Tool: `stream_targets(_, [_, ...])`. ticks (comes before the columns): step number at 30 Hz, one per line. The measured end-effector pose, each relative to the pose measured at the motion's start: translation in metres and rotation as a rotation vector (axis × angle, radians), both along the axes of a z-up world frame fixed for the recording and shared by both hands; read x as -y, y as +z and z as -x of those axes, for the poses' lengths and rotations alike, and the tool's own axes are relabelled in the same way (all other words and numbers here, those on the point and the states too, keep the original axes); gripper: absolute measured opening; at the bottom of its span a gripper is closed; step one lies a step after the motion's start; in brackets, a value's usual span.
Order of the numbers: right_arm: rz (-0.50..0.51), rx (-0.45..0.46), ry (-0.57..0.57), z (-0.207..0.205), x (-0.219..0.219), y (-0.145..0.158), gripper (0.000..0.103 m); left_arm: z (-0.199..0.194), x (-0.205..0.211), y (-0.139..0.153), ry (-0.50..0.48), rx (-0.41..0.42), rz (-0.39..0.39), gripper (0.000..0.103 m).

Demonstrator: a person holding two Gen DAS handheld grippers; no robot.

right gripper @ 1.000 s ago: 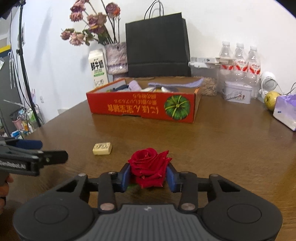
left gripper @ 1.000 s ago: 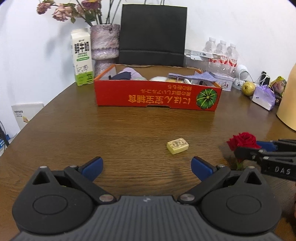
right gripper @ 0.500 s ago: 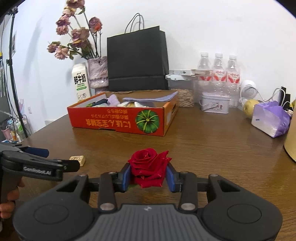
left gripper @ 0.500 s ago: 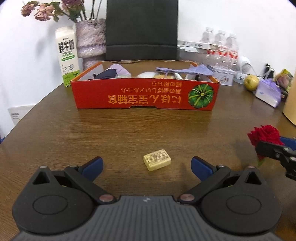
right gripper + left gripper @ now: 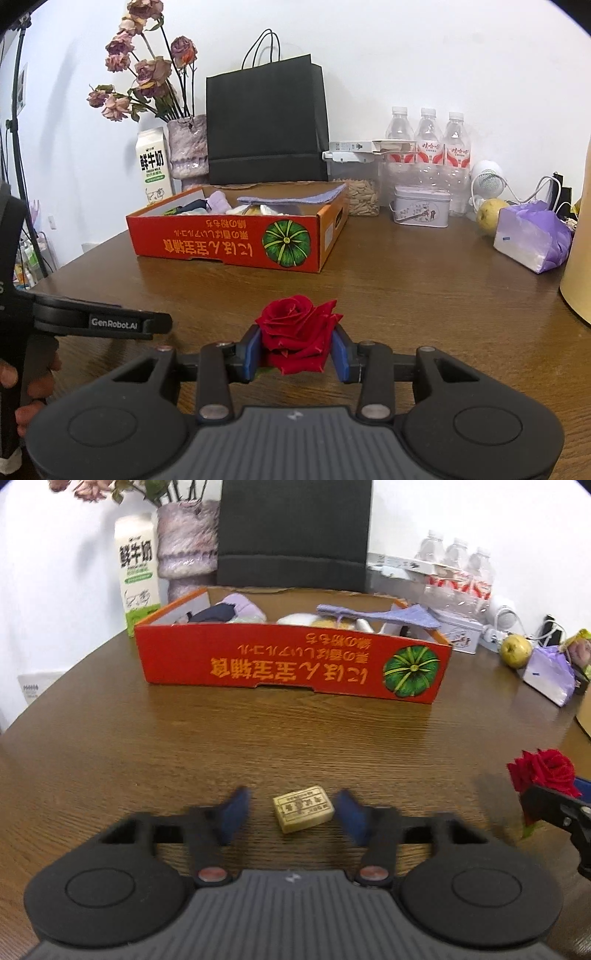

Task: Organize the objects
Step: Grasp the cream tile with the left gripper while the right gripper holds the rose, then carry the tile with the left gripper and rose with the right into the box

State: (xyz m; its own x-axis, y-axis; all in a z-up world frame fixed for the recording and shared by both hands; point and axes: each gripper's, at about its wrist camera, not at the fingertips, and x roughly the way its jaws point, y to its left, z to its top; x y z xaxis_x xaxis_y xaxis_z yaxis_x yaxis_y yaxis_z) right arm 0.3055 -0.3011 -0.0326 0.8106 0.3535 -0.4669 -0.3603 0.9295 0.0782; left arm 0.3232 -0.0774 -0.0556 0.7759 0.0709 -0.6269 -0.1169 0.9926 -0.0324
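Note:
A small cream block point(image 5: 303, 808) with printed characters lies on the wooden table point(image 5: 147, 746), between the blue pads of my left gripper point(image 5: 293, 812). Its jaws are closing and look blurred, with a gap still showing on the block's left side. My right gripper point(image 5: 297, 350) is shut on a red rose point(image 5: 297, 325), held just above the table to the right of the block. The rose point(image 5: 543, 771) also shows at the right edge of the left wrist view. The red cardboard box point(image 5: 291, 664) with a pumpkin print stands beyond, holding cloths and several small items.
Behind the box stand a milk carton point(image 5: 153, 166), a vase of dried flowers point(image 5: 186, 147) and a black paper bag point(image 5: 266, 122). Water bottles point(image 5: 428, 136), a tin point(image 5: 421, 210), a yellow fruit point(image 5: 489, 219) and a purple pack point(image 5: 532, 240) crowd the back right. A person's hand point(image 5: 22, 373) grips the left tool.
My left gripper has moved forward so the block now lies between its pads, and its jaws have narrowed from wide open. The right gripper still holds the rose.

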Motion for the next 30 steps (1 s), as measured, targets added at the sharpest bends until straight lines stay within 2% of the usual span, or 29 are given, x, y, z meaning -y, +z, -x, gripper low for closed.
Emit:
stream_targets(3, [0.001, -0.002, -0.003, 0.000, 0.000, -0.001, 0.038, 0.003, 0.003, 0.000, -0.041, 0.006, -0.004, 0.036])
stream_targets(15, [-0.013, 0.019, -0.014, 0.001, 0.001, 0.001, 0.038, 0.014, 0.007, 0.006, -0.065, 0.060, -0.028, 0.035])
stream_targets(21, [-0.027, 0.041, -0.024, 0.007, -0.001, 0.004, 0.038, 0.022, 0.005, 0.012, -0.037, 0.103, -0.052, 0.035])
stream_targets(30, [-0.052, 0.043, -0.014, 0.021, -0.020, 0.006, 0.038, 0.043, -0.003, 0.020, -0.037, 0.143, -0.043, 0.035])
